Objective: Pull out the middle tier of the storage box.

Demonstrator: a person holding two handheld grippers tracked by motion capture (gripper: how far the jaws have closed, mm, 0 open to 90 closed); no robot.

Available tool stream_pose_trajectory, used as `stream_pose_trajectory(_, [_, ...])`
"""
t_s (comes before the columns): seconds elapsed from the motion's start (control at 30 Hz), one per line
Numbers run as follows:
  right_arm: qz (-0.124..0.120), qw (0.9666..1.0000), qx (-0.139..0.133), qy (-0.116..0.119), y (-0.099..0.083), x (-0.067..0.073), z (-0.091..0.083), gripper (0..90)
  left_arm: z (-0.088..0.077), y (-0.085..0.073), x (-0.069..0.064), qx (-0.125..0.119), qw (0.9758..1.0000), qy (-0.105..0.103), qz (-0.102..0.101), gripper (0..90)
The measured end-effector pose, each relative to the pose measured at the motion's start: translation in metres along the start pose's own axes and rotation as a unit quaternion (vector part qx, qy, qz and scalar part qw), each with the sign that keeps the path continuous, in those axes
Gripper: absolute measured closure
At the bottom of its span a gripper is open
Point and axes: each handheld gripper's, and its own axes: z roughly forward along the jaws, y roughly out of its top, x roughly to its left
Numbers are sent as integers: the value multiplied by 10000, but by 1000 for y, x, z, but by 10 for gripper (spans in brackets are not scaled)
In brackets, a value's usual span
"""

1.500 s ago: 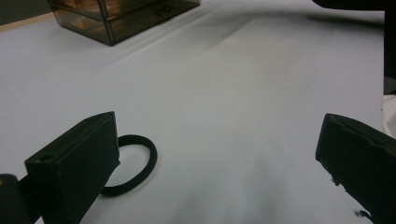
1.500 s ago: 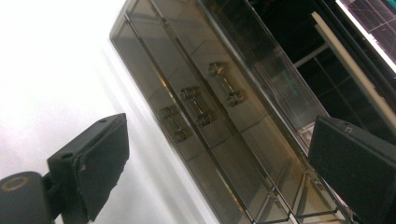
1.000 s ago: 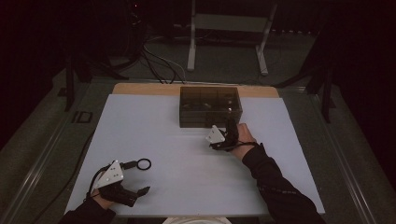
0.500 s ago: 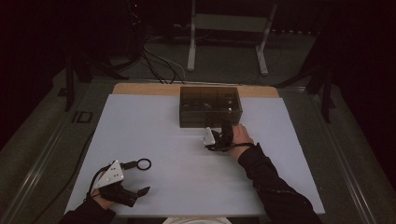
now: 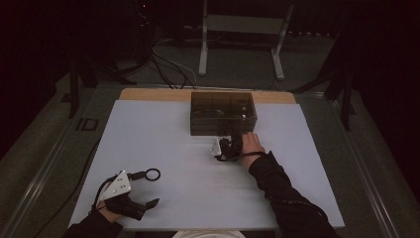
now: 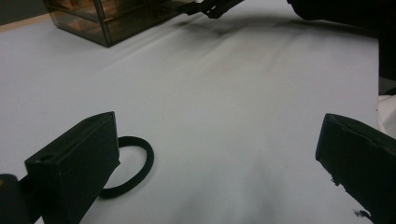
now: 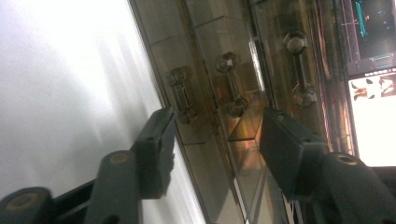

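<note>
Closing my right claw (image 5: 229, 147) toward the smoky box (image 5: 224, 113) just ahead, I am gripping nothing yet, jaws half-open.

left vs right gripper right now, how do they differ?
The left gripper sits near the table's front edge by the black ring; the right gripper is at the smoky drawer box. Left fingers gape wide; right fingers have just been closing, narrower. Both hold nothing.

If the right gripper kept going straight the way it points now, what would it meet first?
Most likely the front wall of the smoky clear box: the right gripper points at it from close by, jaws apart and just closing, nothing visibly between them. Exact gap unclear.
</note>
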Motion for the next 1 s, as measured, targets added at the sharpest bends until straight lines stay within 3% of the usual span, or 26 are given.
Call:
stream_pose_trajectory(0.47, [-193, 9990, 293, -287, 2, 2, 11, 688, 0, 0, 0, 11, 10000, -9, -22, 11])
stream_pose_trajectory(0.83, [-219, 9985, 199, -458, 6, 3, 11, 724, 1, 0, 0, 27, 10000, -7, -12, 10])
stream_pose_trajectory(1.0, [-390, 9969, 189, -656, 9, 6, 11, 787, 1, 0, 0, 36, 10000, -12, -2, 10])
